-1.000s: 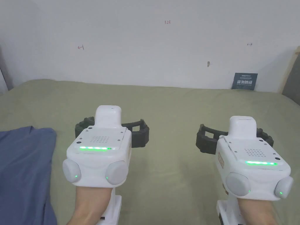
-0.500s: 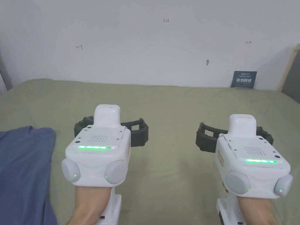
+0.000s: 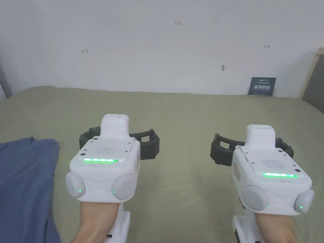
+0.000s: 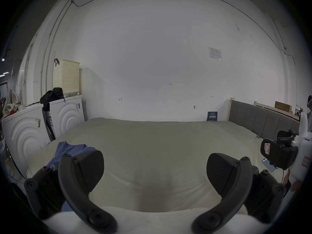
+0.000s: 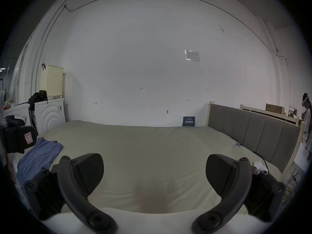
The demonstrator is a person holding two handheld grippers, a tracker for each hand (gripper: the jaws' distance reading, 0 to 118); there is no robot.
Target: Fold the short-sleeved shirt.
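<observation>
Both claws are hovering side by side over the olive-green bed (image 3: 190, 114), the left claw (image 3: 120, 142) and the right claw (image 3: 251, 148) each holding its jaws wide apart and gripping nothing. The blue short-sleeved shirt (image 3: 25, 183) is lying crumpled at the bed's left edge, well apart from the right claw and off to the left of the left one. Bare sheet is stretching between them and the white wall (image 3: 158, 47). 2 white washing machines (image 4: 65, 114) are standing left of the bed, a cream laundry basket (image 4: 66, 76) sitting on top; a grey headboard (image 5: 253, 133) is lining the right side.
</observation>
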